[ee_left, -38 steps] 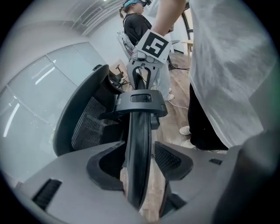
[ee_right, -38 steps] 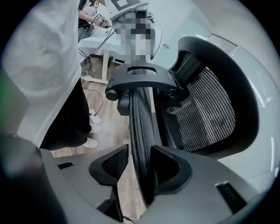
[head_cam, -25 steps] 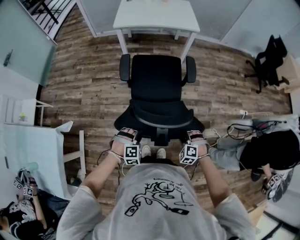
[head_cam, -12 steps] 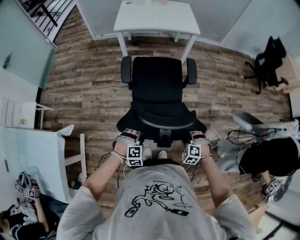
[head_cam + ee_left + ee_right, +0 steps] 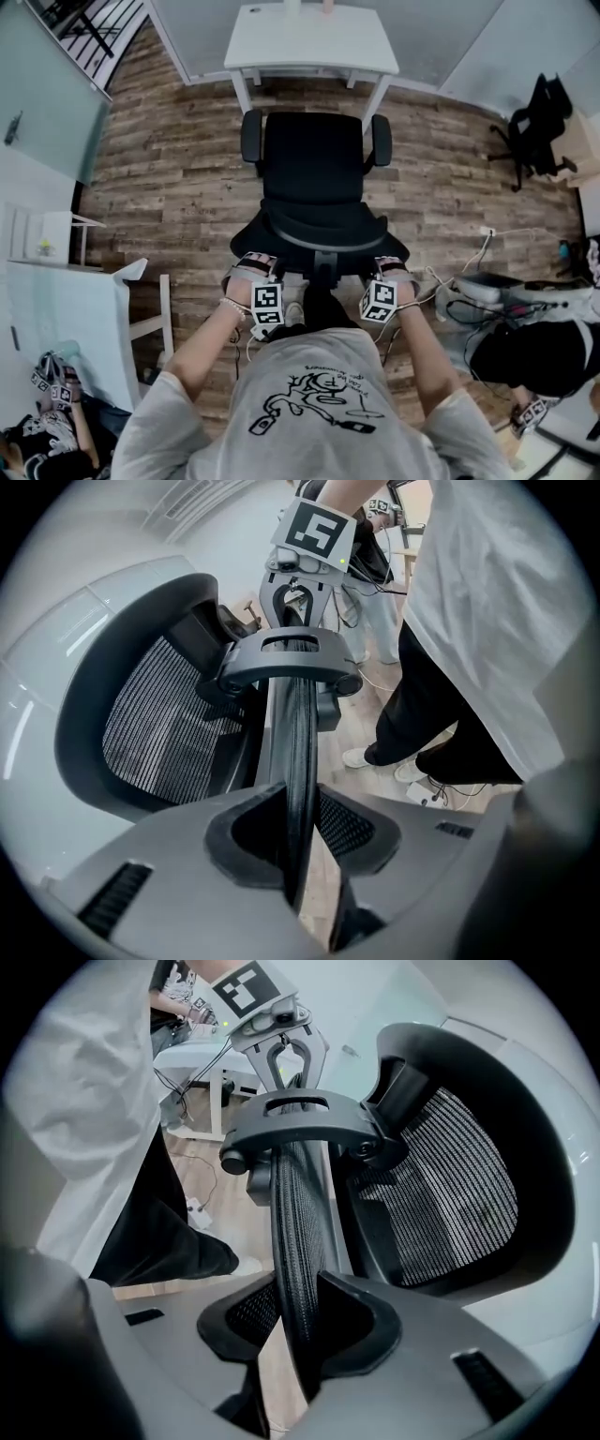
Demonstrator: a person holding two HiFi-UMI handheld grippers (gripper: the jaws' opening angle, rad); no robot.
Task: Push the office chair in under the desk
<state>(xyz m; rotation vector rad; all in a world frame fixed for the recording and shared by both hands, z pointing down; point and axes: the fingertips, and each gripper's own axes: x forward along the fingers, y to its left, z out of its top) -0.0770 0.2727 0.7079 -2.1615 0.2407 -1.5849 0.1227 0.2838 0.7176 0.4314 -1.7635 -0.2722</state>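
Black mesh office chair point(image 5: 314, 183) rolling toward white bench point(image 5: 312, 37), 12 o'clock; left hand-held gripper point(image 5: 298, 850), right hand-held gripper point(image 5: 302, 1335) pinching its backrest; seat not under.

You get soft, even, bright room light, only faint shade on the floor point(image 5: 169, 187) under the chair point(image 5: 314, 178). Head view bows at its edges. Both gripper views: fisheye circle, black corners, near foreground soft, pale background washed out.

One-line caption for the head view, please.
Standing behind the office chair, a person clamps left gripper and right gripper on its backrest, facing the white desk.
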